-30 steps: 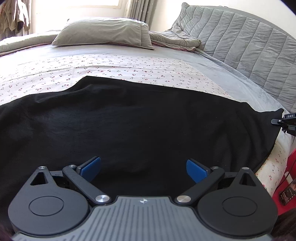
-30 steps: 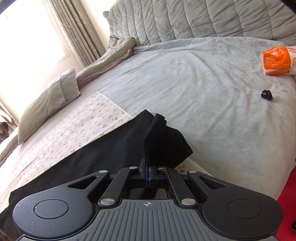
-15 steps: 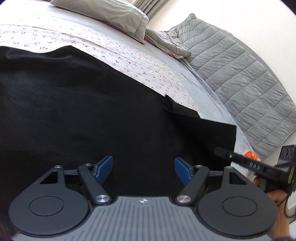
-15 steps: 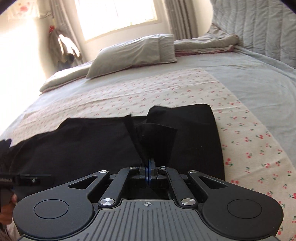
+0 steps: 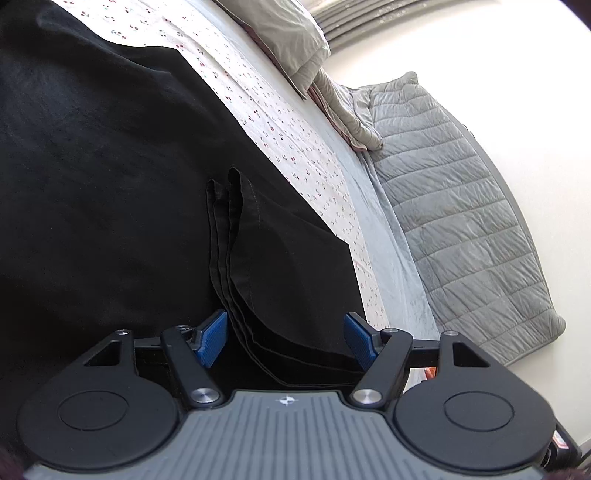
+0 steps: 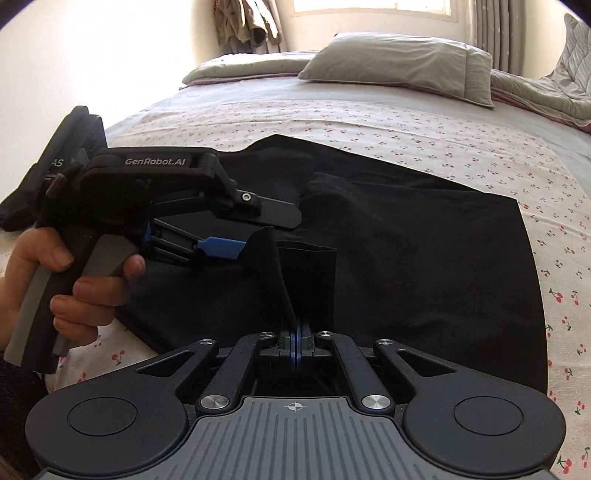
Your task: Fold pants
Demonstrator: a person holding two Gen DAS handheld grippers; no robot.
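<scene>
Right tool (image 6: 296, 341): blue pads pressed together, clenched on a raised pleat of the pants (image 6: 406, 251). The pinched cloth stands up from the tool tip in a narrow folded peak.

Left tool (image 5: 286, 341): blue pads spread wide apart, released. A layered hem edge of the pants (image 5: 110, 155) hangs between the pads, nearer the left pad (image 5: 212, 338); contact with either pad cannot be told. In the right view the left tool (image 6: 221, 246) sits just beside the raised pleat, held by a hand (image 6: 74, 269) on its grey grip, with "GenRobot.AI" printed on top.

Pants: black, spread across the bed (image 6: 424, 125), one end doubled over onto the rest so that a straight folded edge runs at the right of the right view. Stacked hem layers show as parallel seams in the left view.

Sheet (image 6: 369, 122): white with small red cherry print, under the pants and beyond them.

Pillow (image 6: 402, 61): grey, at the far end of the bed, below a bright window (image 6: 369, 7).

Quilt (image 5: 461, 206): grey, stitched in panels, along the far side of the bed in the left view.

Clothes (image 6: 251, 22): hanging at the far wall, left of the window.
</scene>
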